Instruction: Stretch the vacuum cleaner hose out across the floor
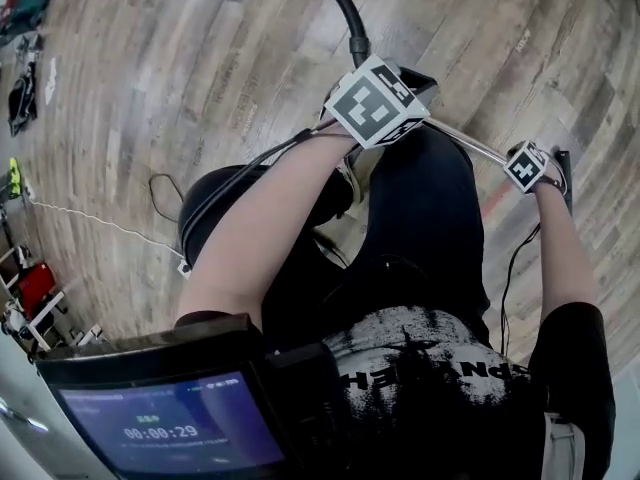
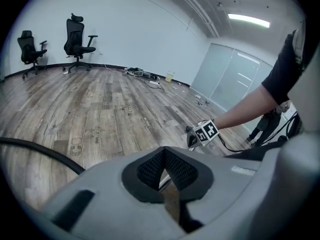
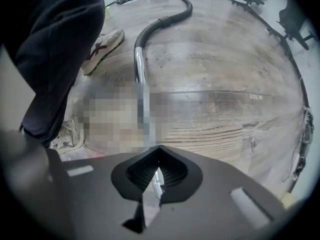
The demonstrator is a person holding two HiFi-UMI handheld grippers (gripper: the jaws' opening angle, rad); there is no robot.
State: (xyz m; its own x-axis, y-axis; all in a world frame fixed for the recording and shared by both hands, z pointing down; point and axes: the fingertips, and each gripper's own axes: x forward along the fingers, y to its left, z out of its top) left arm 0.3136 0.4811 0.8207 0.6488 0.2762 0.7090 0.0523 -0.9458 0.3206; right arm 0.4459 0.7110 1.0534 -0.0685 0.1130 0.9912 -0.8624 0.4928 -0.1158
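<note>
Right gripper view, right hand-held gripper (image 3: pixel 158 171) clamped on metal tube (image 3: pixel 140 79), hose (image 3: pixel 167 19) beyond

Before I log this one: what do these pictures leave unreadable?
Head view: the hose runs off the top edge; its far end is unseen.
Right gripper view: the metal tube is blurred over along its middle.
Head view: a dark rounded thing sits mostly behind the left arm; what it is cannot be told.

Black hose (image 3: pixel 175 16) (its tube (image 3: pixel 139 69) chrome)
</note>
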